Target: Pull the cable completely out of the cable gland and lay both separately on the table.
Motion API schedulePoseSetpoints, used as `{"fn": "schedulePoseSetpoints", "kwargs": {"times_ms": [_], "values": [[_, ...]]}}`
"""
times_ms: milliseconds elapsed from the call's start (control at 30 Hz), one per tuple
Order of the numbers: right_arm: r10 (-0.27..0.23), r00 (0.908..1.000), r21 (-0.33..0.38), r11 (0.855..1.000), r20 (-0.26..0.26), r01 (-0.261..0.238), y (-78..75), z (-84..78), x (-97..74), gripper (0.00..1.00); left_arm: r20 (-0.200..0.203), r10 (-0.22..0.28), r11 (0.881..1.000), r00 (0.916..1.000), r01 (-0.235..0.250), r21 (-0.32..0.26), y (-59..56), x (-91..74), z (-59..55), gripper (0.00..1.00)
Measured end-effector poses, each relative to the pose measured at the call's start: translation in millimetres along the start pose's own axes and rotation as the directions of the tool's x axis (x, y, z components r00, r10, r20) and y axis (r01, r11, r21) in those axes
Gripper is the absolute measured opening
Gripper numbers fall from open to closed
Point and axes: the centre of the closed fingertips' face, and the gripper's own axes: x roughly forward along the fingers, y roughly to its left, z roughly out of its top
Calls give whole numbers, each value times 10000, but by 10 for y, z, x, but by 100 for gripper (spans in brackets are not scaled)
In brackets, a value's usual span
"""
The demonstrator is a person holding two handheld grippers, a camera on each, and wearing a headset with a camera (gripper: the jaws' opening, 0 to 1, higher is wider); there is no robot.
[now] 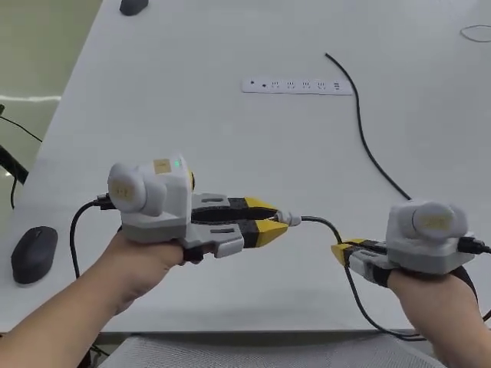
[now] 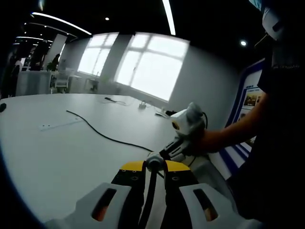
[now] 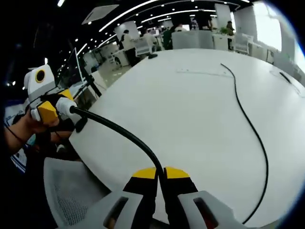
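Note:
A small grey-white cable gland (image 1: 289,220) sits between the yellow tips of my left gripper (image 1: 278,218), which is shut on it above the table's near edge. A black cable (image 1: 322,224) comes out of the gland and arcs right into my right gripper (image 1: 338,250), which is shut on it a short way along. In the left gripper view the gland (image 2: 153,161) is pinched at the tips of the left gripper (image 2: 154,168). In the right gripper view the cable (image 3: 119,131) runs from my right gripper (image 3: 160,172) up to the gland (image 3: 65,106).
A white power strip (image 1: 298,87) lies at the far middle of the white table (image 1: 230,138). A long black cable (image 1: 360,126) lies along the right side. A dark mouse (image 1: 34,254) rests at the near left, and another dark object (image 1: 133,6) at the far edge.

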Motion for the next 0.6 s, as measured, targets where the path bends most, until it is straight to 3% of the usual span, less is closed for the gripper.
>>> {"fn": "schedulePoseSetpoints", "kwargs": {"times_ms": [300,433,600], "values": [[65,9994,-1053,9944,332,-30,32,65,-30,1,97,104,9999,9999,-103,-92,75,-28,43,15],[94,9996,-2196,9756,248,-38,72,68,-45,1,132,140,9999,9998,-139,-103,77,-41,53,15],[291,9989,-2686,9631,374,-180,179,119,-71,7,92,160,9998,9998,-159,-123,98,-79,53,15]]}}
